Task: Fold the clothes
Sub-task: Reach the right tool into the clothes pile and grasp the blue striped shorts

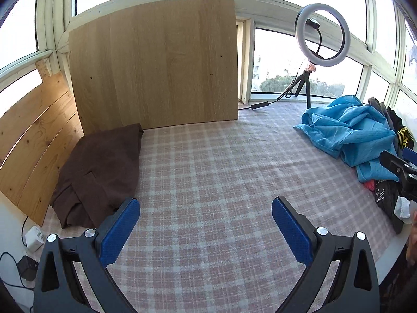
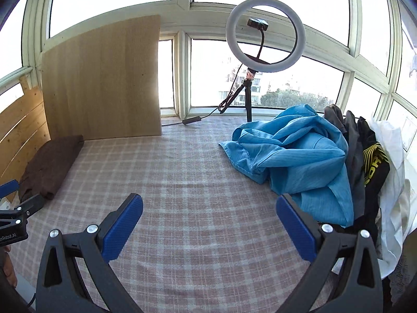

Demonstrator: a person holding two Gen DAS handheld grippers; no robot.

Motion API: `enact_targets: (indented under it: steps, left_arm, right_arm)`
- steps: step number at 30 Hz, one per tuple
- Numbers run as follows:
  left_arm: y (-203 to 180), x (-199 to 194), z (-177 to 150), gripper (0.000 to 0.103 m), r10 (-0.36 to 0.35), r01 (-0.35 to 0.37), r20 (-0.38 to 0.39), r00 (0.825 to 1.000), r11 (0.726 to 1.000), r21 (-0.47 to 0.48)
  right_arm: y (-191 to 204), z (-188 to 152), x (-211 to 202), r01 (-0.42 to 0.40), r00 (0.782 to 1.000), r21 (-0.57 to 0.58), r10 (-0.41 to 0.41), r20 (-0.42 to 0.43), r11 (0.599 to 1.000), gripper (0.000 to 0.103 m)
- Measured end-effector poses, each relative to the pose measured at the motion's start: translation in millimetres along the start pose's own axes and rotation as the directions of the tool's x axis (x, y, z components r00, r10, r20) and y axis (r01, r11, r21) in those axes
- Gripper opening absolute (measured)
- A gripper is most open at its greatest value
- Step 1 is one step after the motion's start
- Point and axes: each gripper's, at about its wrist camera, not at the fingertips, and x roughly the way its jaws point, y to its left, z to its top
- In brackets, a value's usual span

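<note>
A folded brown garment (image 1: pixel 100 169) lies at the left of the pink checked surface (image 1: pixel 221 172); it also shows in the right wrist view (image 2: pixel 49 167). A crumpled blue garment (image 1: pixel 354 135) tops a pile of clothes at the right, also in the right wrist view (image 2: pixel 294 161). Black and yellow clothing (image 2: pixel 372 164) and a white garment (image 2: pixel 393 182) lie beside it. My left gripper (image 1: pixel 206 224) is open and empty above the surface, just right of the brown garment. My right gripper (image 2: pixel 209 224) is open and empty, its right finger near the blue garment's edge.
A light wooden board (image 1: pixel 156 65) leans on the window at the back, and slatted planks (image 1: pixel 31 140) stand at the left. A ring light on a tripod (image 2: pixel 264 36) stands at the back with its cable. A white charger (image 1: pixel 34 237) lies at the left edge.
</note>
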Motion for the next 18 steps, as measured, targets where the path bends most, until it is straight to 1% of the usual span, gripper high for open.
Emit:
enact_targets:
  steps: [4, 9, 14, 18]
  left_arm:
    - [-19.6, -16.5, 12.9, 0.102, -0.083, 0.083, 0.031, 0.996, 0.996, 0.029]
    - [-61.6, -28.8, 22.5, 0.102, -0.176, 0.170, 0.062, 0.982, 0.981, 0.090]
    - [-114.9, -31.1, 28.3, 0.102, -0.244, 0.230, 0.064, 0.968, 0.957, 0.176]
    - [-155.9, -30.3, 33.6, 0.102, -0.291, 0.273, 0.055, 0.955, 0.938, 0.213]
  right_arm:
    - [-19.2, 3.7, -26.6, 0.045, 0.999, 0.015, -0.046, 0.018, 0.999, 0.103]
    - [-57.2, 3.1, -51.9, 0.122, 0.992, 0.059, -0.124, 0.037, 0.991, 0.103]
    - [-112.1, -3.1, -68.7, 0.209, 0.976, 0.132, -0.216, 0.040, 0.969, 0.103]
    - [-164.2, -15.3, -75.6, 0.274, 0.959, 0.189, -0.283, 0.022, 0.943, 0.103]
